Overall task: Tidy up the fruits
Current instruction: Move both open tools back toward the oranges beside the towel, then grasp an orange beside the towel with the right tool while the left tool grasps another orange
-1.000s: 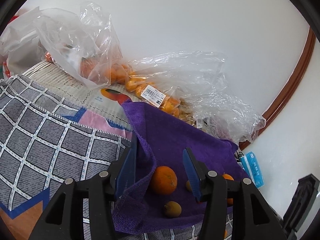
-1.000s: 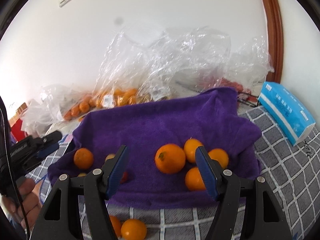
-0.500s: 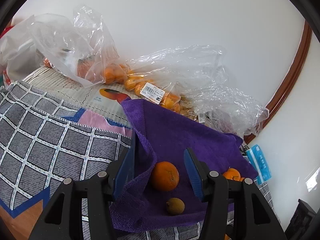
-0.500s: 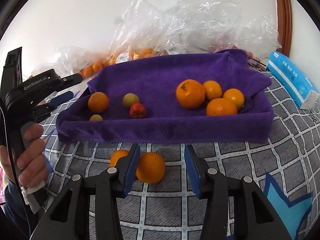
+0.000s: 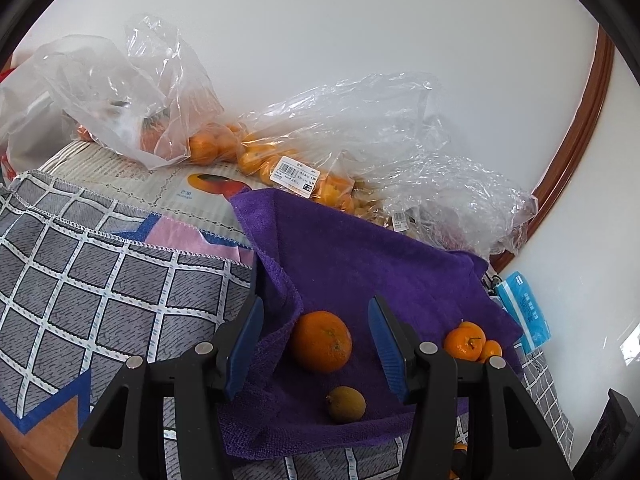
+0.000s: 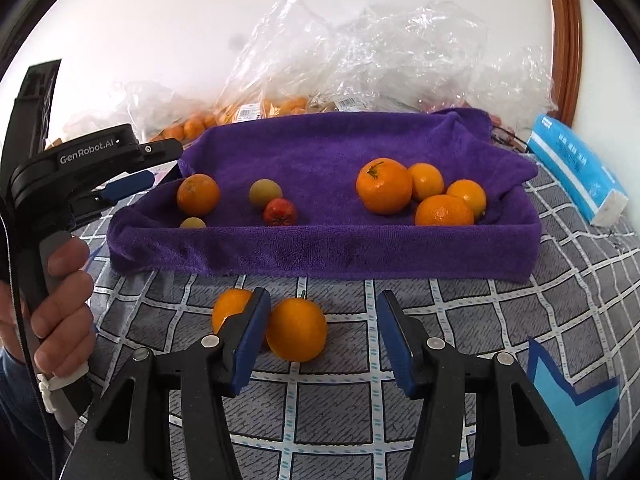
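Orange fruit (image 6: 296, 329) btwn opening right gripper (image 6: 320, 336)

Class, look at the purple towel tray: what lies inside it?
Inside the purple towel tray: five oranges, two yellow-green fruits, one red fruit. Its front wall partly hides one yellow-green fruit.

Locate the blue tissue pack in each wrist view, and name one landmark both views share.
Left wrist: the blue tissue pack lies at the right edge, just past the purple towel's far right corner.
Right wrist: the pack sits upper right on the checked cloth, beside the towel's right end.
Shared landmark: the brown curved wooden trim behind the pack.
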Motion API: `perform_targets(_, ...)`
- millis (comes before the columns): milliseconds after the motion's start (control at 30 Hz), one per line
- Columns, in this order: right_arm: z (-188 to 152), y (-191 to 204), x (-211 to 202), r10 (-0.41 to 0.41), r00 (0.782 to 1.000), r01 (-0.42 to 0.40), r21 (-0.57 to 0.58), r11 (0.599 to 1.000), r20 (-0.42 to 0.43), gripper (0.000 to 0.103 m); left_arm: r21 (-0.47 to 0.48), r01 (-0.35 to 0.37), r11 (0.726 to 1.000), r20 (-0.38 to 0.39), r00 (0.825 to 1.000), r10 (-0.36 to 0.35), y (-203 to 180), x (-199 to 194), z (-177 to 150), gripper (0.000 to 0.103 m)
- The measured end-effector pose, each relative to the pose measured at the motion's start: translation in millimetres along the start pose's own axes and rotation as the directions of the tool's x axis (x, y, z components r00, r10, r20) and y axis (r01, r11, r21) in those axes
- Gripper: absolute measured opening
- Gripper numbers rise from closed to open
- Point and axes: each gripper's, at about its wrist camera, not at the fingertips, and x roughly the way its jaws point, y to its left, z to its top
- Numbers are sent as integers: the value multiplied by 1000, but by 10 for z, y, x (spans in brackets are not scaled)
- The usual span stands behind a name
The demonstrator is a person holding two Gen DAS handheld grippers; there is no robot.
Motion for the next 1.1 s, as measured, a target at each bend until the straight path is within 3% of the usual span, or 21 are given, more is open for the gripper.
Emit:
perform_targets(533,-11,39,-1,25,1000,-25,-16,1000,3,47,2,-57,998,49,997,57,-29,-88,3,51)
perform_targets(633,-23,59,-25,31,999,-30,-28,999,12,41,20,-63,998,60,996,62,-58,-110,-1,51)
perform_targets(867,-43,-19,-123,31,998,-31,5,1000,52,24,44,10,999,48,999,-12,-177,-285,65,50)
perform_targets(967,-28,-42,-105,33,999,-34,11,999,40,27,42,37,998,30,999,-38,-237,-406,124,52)
perform_targets(1033,-27,-9,-78,25,999,-25,-6,1000,20,39,42,8,999,7,1000,-8,-244,-461,126,52)
perform_targets(1100,-28,39,-54,20,1000,-20,-35,999,6,42,50,-5,999,-27,1000,7,-206,-508,94,52)
